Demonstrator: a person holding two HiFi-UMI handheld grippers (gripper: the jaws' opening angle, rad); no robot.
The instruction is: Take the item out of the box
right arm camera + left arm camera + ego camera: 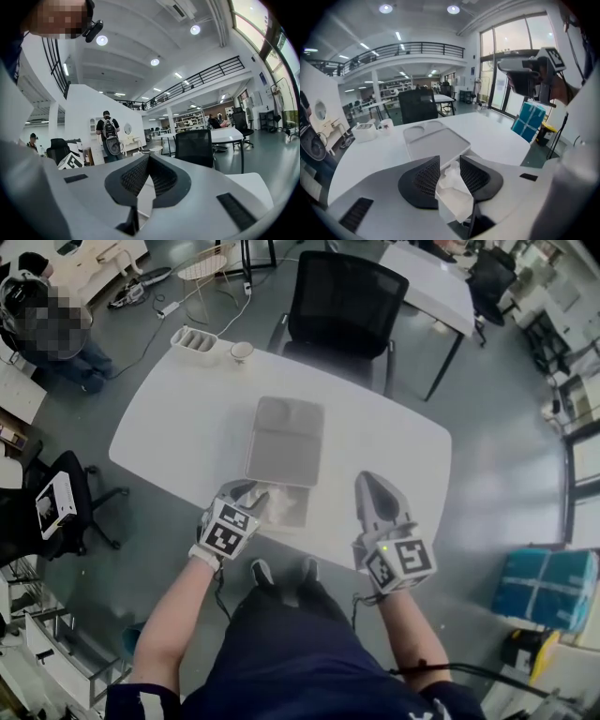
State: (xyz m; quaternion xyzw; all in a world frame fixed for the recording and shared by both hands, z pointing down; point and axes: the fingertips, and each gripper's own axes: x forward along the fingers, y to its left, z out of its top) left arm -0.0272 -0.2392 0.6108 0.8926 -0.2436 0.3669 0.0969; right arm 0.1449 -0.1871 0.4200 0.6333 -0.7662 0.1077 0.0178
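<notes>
A grey box lies open on the white table point(394, 456), its flat lid point(286, 437) folded back away from me. Crumpled white paper point(284, 507) fills the box's near part. My left gripper point(255, 493) reaches down into that part from the left. In the left gripper view its jaws stand apart, with the white paper point(452, 192) lying between and below them, not pinched. The lid point(436, 140) shows just beyond the left gripper point(450, 159). My right gripper point(373, 480) hovers over the table to the right of the box. The right gripper point(147, 157) has its tips together and holds nothing.
A white slotted container point(194, 338) and a small cup point(242, 352) stand at the table's far left corner. A black office chair point(342, 306) sits behind the table. A person point(47, 324) is at the upper left; a blue box point(544, 587) is on the floor, right.
</notes>
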